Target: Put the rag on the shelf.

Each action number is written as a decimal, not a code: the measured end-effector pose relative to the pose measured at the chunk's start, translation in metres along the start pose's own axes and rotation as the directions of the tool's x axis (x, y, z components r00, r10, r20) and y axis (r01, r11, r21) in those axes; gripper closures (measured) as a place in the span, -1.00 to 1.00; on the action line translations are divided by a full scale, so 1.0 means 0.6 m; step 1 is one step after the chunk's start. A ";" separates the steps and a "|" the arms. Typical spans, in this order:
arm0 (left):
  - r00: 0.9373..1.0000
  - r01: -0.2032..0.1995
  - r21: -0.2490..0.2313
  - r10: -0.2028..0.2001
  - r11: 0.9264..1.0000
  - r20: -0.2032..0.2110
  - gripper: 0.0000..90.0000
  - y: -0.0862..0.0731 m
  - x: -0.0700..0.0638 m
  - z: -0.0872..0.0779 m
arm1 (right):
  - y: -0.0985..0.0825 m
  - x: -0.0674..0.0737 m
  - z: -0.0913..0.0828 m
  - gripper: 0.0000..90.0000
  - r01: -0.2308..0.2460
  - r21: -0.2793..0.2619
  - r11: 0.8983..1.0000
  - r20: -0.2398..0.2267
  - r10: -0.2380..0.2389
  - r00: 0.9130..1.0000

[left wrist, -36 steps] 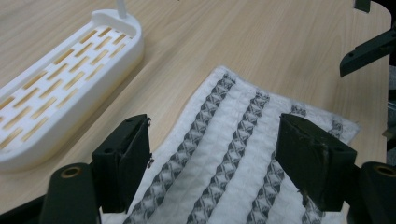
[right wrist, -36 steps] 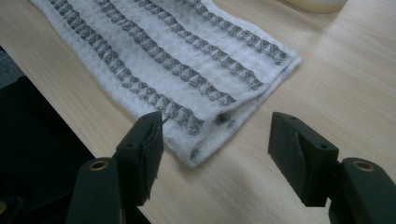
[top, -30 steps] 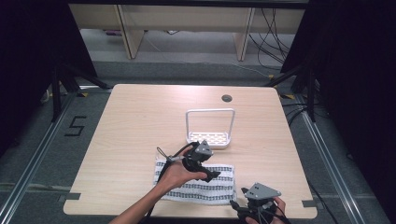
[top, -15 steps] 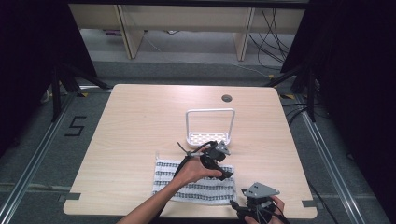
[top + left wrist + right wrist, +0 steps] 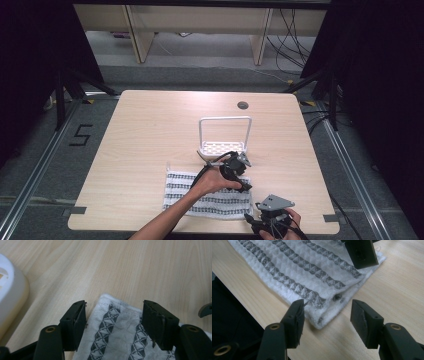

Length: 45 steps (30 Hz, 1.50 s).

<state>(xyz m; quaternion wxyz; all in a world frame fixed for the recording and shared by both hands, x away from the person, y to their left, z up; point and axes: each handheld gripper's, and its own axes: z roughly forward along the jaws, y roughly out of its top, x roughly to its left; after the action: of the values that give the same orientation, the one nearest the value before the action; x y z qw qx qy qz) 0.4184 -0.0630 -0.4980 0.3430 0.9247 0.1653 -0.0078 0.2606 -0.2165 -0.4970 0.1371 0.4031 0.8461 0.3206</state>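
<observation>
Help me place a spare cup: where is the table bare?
The table is bare left of the white rack and striped towel, and behind the rack. It is crowded at the towel's right end, where both grippers work.

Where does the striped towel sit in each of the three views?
High view: striped towel lies at the table's near edge, right of centre.
Left gripper view: its far corner, between the open jaws.
Right gripper view: upper left, near corner between the open jaws.
Shared landmark: the pale wooden table.

A white wire rack [image 5: 224, 136] stands on the wooden table [image 5: 140, 135] beyond a striped towel [image 5: 210, 202].
</observation>
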 end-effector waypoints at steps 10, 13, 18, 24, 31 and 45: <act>1.000 -0.007 0.005 0.007 1.000 0.005 -0.08 0.004 0.004 0.005 | 0.002 -0.004 0.008 0.24 0.003 0.015 1.000 -0.010 -0.003 1.000; 1.000 -0.015 0.012 0.015 1.000 0.001 -0.04 0.008 0.004 0.008 | 0.002 -0.004 0.009 0.31 -0.007 0.023 1.000 -0.020 0.007 1.000; 0.999 -0.050 0.027 0.051 0.998 -0.011 0.18 0.013 -0.003 0.010 | 0.001 -0.006 0.013 0.44 0.007 0.028 1.000 -0.033 -0.007 0.999; 0.997 -0.075 0.039 0.075 0.996 -0.010 0.62 0.011 -0.008 0.007 | 0.002 -0.008 0.014 0.64 0.016 0.016 1.000 -0.049 -0.015 0.999; 0.997 -0.075 0.037 0.075 0.996 0.006 0.87 0.007 -0.006 0.002 | 0.002 -0.010 0.016 0.86 0.026 0.005 1.000 -0.060 -0.025 0.998; 0.998 -0.066 -0.013 0.066 0.998 -0.001 0.90 0.002 -0.003 -0.028 | 0.006 -0.017 0.004 0.95 0.008 -0.050 0.999 -0.079 -0.012 0.997</act>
<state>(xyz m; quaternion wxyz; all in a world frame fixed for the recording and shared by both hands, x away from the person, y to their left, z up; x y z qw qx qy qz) 0.4153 -0.0538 -0.4841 0.3489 0.9274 0.1350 0.0050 0.2705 -0.2217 -0.4970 0.1151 0.3824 0.8446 0.3565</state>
